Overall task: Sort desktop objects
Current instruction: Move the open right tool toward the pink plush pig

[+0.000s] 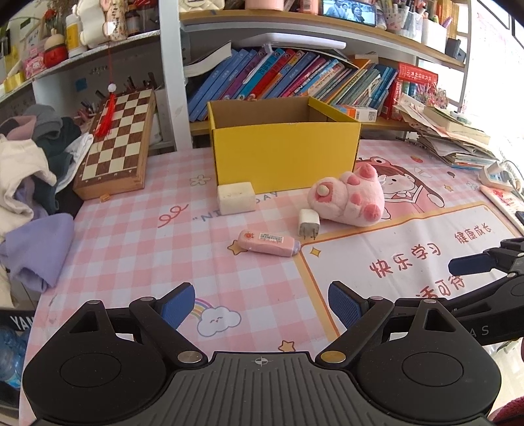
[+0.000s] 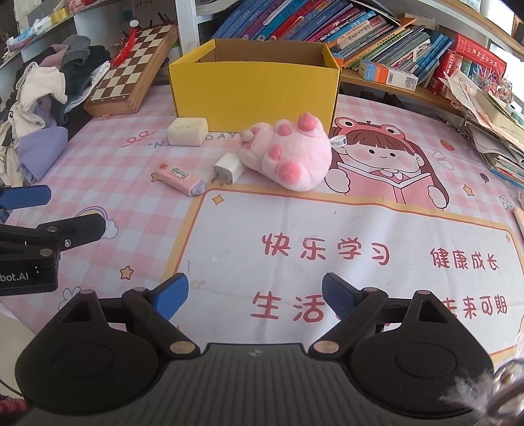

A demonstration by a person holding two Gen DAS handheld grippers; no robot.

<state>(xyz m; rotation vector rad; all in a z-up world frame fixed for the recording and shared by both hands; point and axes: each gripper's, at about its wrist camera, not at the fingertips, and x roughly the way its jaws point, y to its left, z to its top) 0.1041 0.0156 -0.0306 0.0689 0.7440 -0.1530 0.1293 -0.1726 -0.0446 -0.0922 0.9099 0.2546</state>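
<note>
A yellow cardboard box (image 1: 285, 154) (image 2: 255, 88) stands open at the back of the pink checked mat. In front of it lie a cream block (image 1: 236, 197) (image 2: 187, 131), a pink plush toy (image 1: 352, 198) (image 2: 288, 155), a white charger plug (image 1: 308, 223) (image 2: 228, 168) and a pink tube-shaped case (image 1: 268, 242) (image 2: 179, 177). My left gripper (image 1: 261, 306) is open, low over the mat, well short of the pink case. My right gripper (image 2: 254, 300) is open too, over the white printed panel, nothing between its fingers. Each gripper shows at the edge of the other's view.
A folded chessboard (image 1: 118, 144) (image 2: 131, 70) leans at the back left beside a pile of clothes (image 1: 32, 170) (image 2: 42, 108). Shelves of books (image 1: 294, 78) (image 2: 327, 26) run behind the box. Stacked papers (image 1: 452, 137) (image 2: 491, 124) crowd the right edge.
</note>
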